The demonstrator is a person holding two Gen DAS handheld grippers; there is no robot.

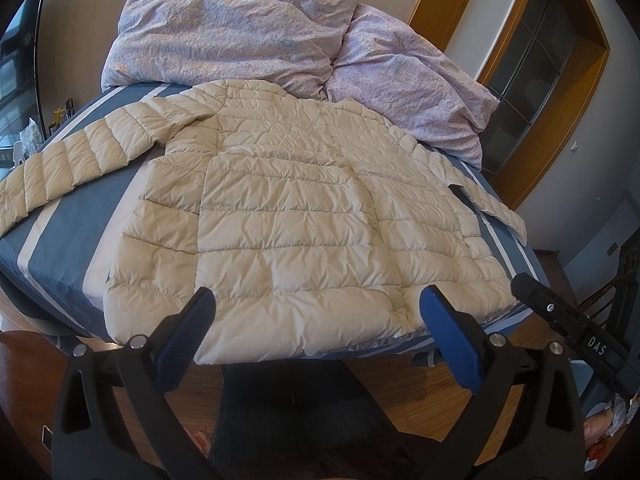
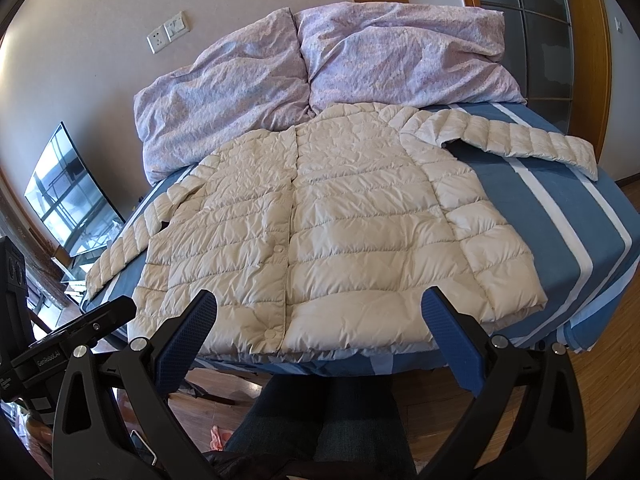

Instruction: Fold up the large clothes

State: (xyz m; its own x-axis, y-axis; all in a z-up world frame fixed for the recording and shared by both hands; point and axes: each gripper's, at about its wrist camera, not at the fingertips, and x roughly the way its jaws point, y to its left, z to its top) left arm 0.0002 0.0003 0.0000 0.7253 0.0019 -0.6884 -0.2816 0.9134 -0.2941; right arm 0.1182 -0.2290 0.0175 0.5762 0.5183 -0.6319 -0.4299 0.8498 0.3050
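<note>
Where jacket [image 1: 296, 216] sprawls, crumpled duvet [image 1: 248, 36] just behind collar, both grippers apart.

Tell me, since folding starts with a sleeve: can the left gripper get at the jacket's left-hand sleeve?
Probably yes. The left gripper is open and empty, and the sleeve lies spread flat on the bed with nothing on it.

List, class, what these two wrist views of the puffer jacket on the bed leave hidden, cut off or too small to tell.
- Jacket underside: hidden in both views; it lies flat on the bed.
- Left sleeve cuff: cut off by the left wrist view's edge.
- Near hem middle: partly covered by the left gripper and right gripper fingers.
- Floral bedding: pillows or duvet, unclear.
- Wall sockets: too small for detail.
</note>
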